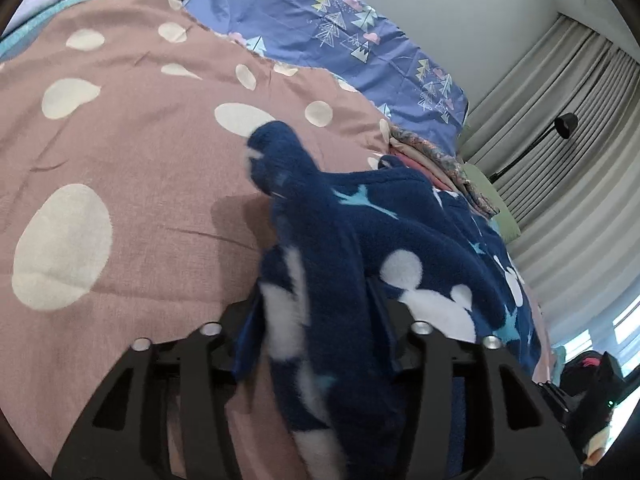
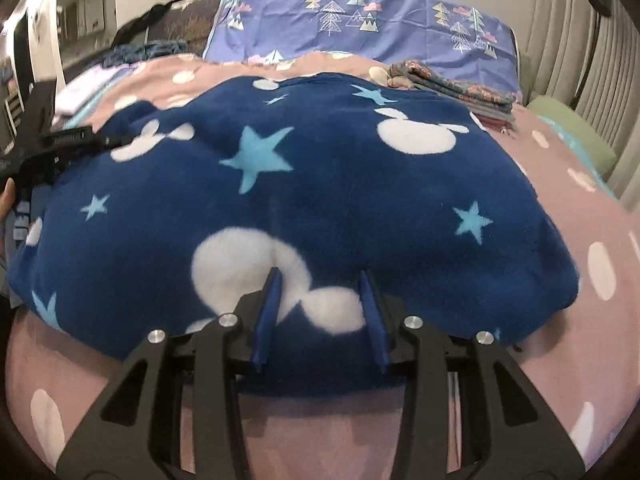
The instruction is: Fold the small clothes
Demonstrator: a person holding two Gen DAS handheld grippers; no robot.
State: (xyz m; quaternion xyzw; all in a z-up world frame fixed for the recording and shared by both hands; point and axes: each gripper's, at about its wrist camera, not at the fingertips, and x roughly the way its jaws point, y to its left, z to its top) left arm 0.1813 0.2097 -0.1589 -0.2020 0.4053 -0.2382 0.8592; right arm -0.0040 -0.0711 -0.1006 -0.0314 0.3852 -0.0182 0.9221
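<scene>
Fleece [image 2: 320, 184] in navy, printed with white mouse heads and pale blue stars, lies spread on your bed's pink spotted cover [image 2: 580, 360], near its near edge. Your right claw [image 2: 320, 312] hovers over the near hem with its blue pads parted; the fabric shows between them but they do not press it. Your left claw [image 1: 316, 300] sits at the garment's left end, where a bunched fold runs between its half-open fingers; whether they pinch it you cannot tell. A purple pillow [image 2: 360, 24] with tree prints lies far behind, folded clothes [image 2: 452, 84] just beside it.
</scene>
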